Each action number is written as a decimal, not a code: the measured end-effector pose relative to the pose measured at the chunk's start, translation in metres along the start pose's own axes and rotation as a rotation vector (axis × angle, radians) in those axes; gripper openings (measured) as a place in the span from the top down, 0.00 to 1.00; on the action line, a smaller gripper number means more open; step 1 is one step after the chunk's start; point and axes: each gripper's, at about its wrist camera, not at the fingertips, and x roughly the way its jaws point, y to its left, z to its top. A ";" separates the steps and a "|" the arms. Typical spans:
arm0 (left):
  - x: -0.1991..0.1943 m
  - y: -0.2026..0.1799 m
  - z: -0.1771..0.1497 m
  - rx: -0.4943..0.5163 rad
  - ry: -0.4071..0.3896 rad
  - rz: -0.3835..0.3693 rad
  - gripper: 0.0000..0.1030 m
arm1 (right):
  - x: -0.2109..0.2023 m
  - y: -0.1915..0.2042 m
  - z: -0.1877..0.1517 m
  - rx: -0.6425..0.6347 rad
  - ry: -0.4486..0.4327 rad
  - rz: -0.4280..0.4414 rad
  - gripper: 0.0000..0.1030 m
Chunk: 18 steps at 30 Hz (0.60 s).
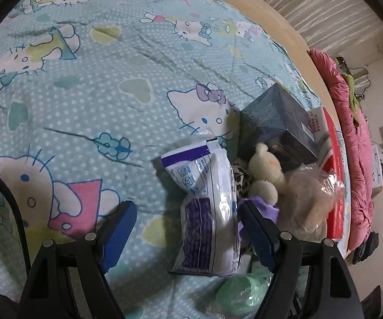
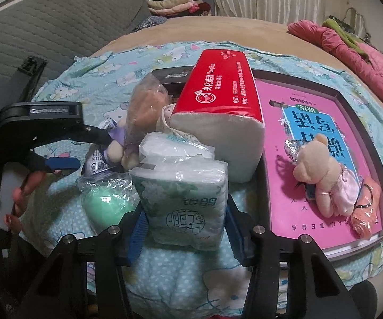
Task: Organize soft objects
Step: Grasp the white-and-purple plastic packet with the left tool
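Note:
My left gripper [image 1: 186,212] is open, its fingers either side of a white and purple plastic pack [image 1: 207,212] lying on the bedspread. A cream plush toy [image 1: 264,172] and a bagged brown plush [image 1: 311,202] lie right of it. My right gripper [image 2: 184,228] is shut on a green and white tissue pack [image 2: 183,199]. Behind it stands a red tissue pack [image 2: 218,114]. A small bear in a pink dress [image 2: 321,170] lies on a pink book [image 2: 284,186] in a dark tray [image 2: 356,122]. The left gripper also shows in the right wrist view [image 2: 85,148].
A Hello Kitty bedspread [image 1: 85,106] covers the bed. A dark blue box [image 1: 274,114] stands beyond the plush toys. A green ball in plastic [image 2: 106,204] lies by the tissue pack. A pink quilt [image 2: 351,50] lies at the far right. Folded clothes [image 2: 175,2] sit at the back.

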 end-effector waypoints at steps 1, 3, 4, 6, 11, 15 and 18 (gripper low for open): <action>0.001 0.000 0.000 -0.010 0.003 -0.003 0.25 | 0.000 0.000 0.000 0.001 -0.001 0.001 0.47; 0.003 0.002 0.003 -0.035 0.004 -0.031 0.29 | 0.000 -0.001 0.000 0.004 0.001 0.003 0.47; 0.004 0.003 0.005 -0.047 0.006 -0.038 0.32 | 0.000 -0.001 0.000 0.003 0.001 0.003 0.48; 0.006 0.007 0.007 -0.065 0.005 -0.046 0.42 | -0.001 -0.001 0.000 0.005 0.001 0.004 0.48; 0.009 0.020 0.009 -0.102 0.018 -0.123 0.64 | 0.000 -0.002 0.000 0.010 0.005 0.006 0.48; 0.009 0.014 0.006 -0.059 0.014 -0.115 0.69 | 0.000 -0.003 0.000 0.020 0.009 0.017 0.48; 0.005 0.010 0.003 -0.029 0.006 -0.104 0.71 | -0.001 -0.005 0.000 0.026 0.008 0.023 0.49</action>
